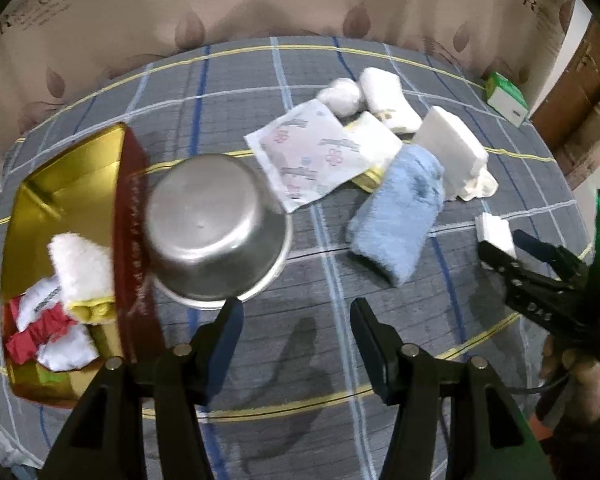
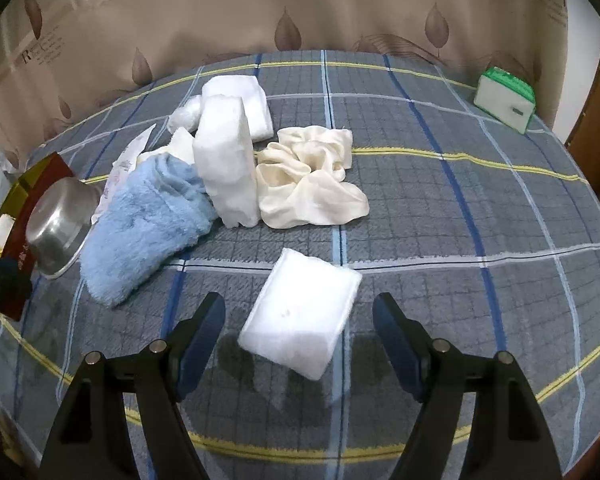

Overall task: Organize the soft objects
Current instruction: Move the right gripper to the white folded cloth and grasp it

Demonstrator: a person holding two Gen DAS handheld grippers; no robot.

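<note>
A folded white pad [image 2: 300, 320] lies on the plaid bedsheet between the spread fingers of my right gripper [image 2: 300, 300], which is open with a gap on each side of the pad. In the left wrist view the right gripper [image 1: 508, 246] hovers at that same pad [image 1: 494, 232]. My left gripper [image 1: 296, 308] is open and empty above bare sheet, just in front of an upturned steel bowl [image 1: 216, 228]. A gold and red box [image 1: 72, 176] at the left holds a white fluffy cloth, a red and white one and others. A blue fluffy towel [image 1: 396, 216] lies mid-bed.
Beyond the blue towel [image 2: 148, 216] are a tall white block [image 2: 226, 168], a crumpled cream cloth [image 2: 312, 184], white rolled towels [image 2: 240, 100] and a floral packet [image 1: 308, 156]. A green and white box [image 2: 506, 98] sits at the far right edge. A curtain hangs behind the bed.
</note>
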